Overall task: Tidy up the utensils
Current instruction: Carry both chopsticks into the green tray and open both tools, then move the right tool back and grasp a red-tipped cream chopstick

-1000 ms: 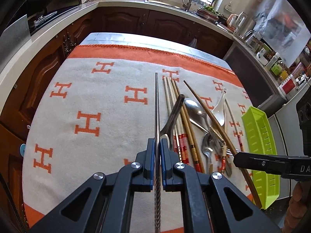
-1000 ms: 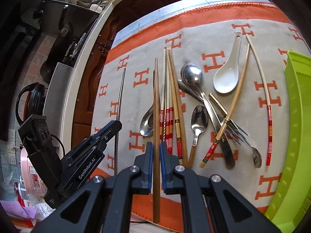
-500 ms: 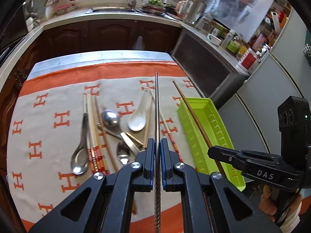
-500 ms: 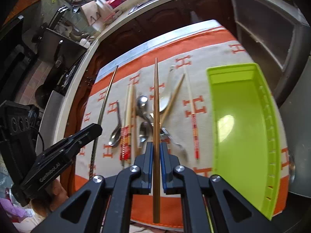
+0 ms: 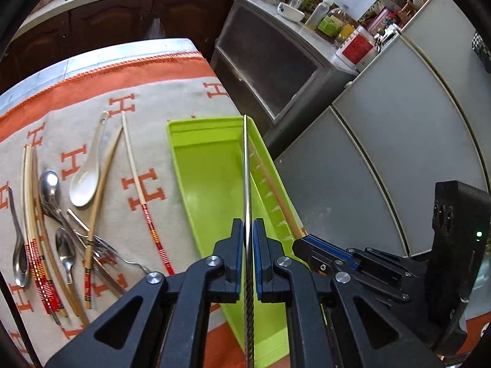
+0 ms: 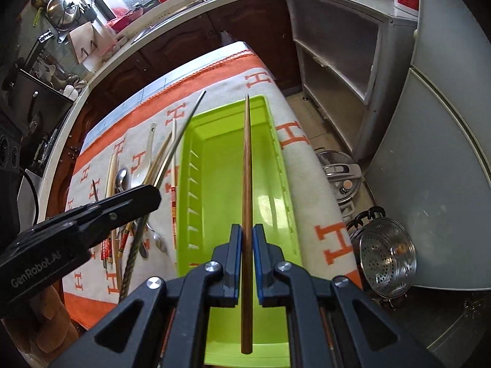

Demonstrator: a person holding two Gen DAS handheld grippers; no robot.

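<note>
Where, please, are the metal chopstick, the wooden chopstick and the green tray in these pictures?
metal chopstick (image 5: 247, 178): left wrist view, mid-shaft.
wooden chopstick (image 6: 246, 165): right wrist view, mid-shaft.
green tray (image 6: 214, 184): right wrist view, bare floor.

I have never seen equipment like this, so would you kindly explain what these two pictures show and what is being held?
There is no robot here: a person holds a two-jawed gripper in each hand, and a fisheye camera on each one looks forward along its jaws. One picture comes from the left gripper, the other from the right gripper. The left is shut on a metal chopstick, the right on a brown wooden chopstick. Both are held over a green tray, empty as far as can be seen. The tray sits on an orange-and-cream cloth, where a white spoon, metal spoons and more chopsticks lie loose.
</note>
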